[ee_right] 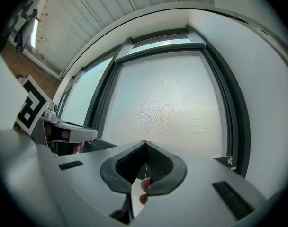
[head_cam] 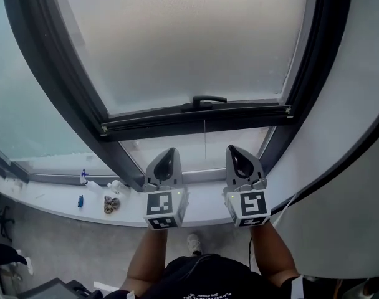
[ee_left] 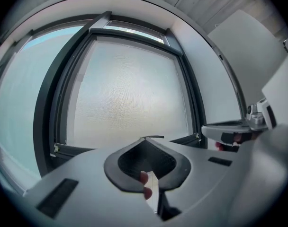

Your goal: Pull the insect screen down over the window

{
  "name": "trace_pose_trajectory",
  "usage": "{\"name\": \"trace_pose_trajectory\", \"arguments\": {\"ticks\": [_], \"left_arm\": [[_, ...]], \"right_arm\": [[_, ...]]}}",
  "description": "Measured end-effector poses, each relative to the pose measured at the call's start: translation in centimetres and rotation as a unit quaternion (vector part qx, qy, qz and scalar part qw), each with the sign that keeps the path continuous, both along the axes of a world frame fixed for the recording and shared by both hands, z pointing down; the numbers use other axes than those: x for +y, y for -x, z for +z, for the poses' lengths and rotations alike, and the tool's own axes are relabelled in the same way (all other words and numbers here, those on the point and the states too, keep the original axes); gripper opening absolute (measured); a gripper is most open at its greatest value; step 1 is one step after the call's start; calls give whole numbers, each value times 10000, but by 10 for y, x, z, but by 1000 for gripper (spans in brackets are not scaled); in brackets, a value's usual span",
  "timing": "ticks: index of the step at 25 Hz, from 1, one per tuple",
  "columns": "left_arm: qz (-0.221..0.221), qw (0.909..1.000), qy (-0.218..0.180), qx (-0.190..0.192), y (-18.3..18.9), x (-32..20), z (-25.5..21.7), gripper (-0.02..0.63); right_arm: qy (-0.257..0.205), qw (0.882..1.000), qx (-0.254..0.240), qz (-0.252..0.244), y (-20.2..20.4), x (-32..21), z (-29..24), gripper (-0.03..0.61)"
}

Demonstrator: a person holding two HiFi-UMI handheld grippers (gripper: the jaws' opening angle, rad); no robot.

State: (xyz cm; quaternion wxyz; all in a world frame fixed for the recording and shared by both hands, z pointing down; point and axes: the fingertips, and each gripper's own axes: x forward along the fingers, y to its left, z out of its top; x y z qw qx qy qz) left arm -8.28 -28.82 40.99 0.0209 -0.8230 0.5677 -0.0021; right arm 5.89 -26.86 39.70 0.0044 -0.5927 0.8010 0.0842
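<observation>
Jaws together (left gripper (ee_left: pixel 145 139), right gripper (ee_right: pixel 144 142))

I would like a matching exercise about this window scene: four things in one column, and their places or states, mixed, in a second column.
1 handle
2 cord
3 left gripper
4 small objects

a lying on the sill
b jaws shut
c hanging below the bottom bar
d mounted on that bar

Pairs: 1-d, 2-c, 3-b, 4-a
</observation>
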Motion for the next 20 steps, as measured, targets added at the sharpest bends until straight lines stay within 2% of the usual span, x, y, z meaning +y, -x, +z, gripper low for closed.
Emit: {"name": "trace_pose_trajectory", "arguments": {"ticks": [10,20], "left_arm": [[-319,9994,59,74,-22,88,14,2],[-581,9980,244,37,-18,157,30,3]], "right_arm": [[26,9994,-23,-332,-29,79,16,3],[253,9979,-277,-534,-35,137,34,3]]}}
